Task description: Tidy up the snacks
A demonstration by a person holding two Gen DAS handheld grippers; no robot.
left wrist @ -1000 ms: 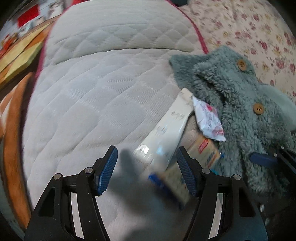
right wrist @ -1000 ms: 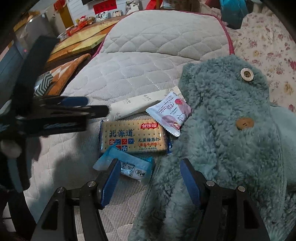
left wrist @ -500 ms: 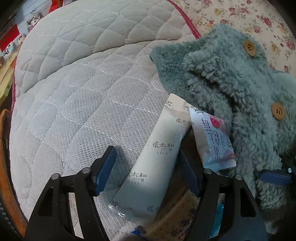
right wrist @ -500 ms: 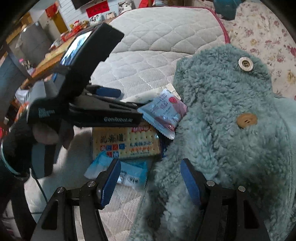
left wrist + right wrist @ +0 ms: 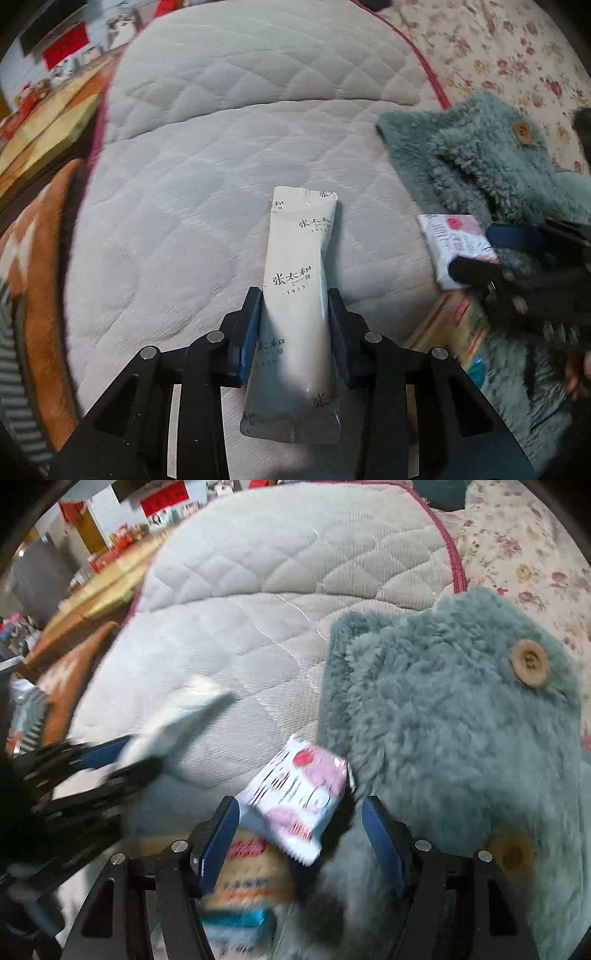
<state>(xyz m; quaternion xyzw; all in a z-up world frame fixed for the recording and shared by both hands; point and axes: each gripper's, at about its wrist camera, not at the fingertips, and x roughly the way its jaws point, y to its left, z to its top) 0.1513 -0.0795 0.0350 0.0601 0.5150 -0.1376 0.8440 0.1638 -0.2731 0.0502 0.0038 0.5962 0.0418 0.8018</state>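
Bed: quilted mattress (image 5: 221,155), wide bare stretch beyond the snacks.
Left hand-held gripper (image 5: 295,325): pointing steeply down, just clamped on white sachet (image 5: 299,295).
Right hand-held gripper (image 5: 301,834): half open, astride pink packet (image 5: 299,797).

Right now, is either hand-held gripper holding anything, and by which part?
The left hand-held gripper clamps the long white packet across its lower half. The right hand-held gripper is open around the pink-and-white packet, holding nothing.

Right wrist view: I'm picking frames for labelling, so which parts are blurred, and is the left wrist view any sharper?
Right wrist view: the left gripper and cracker pack smear. Left wrist view: the white pouch reads crisply; the right gripper blurs.
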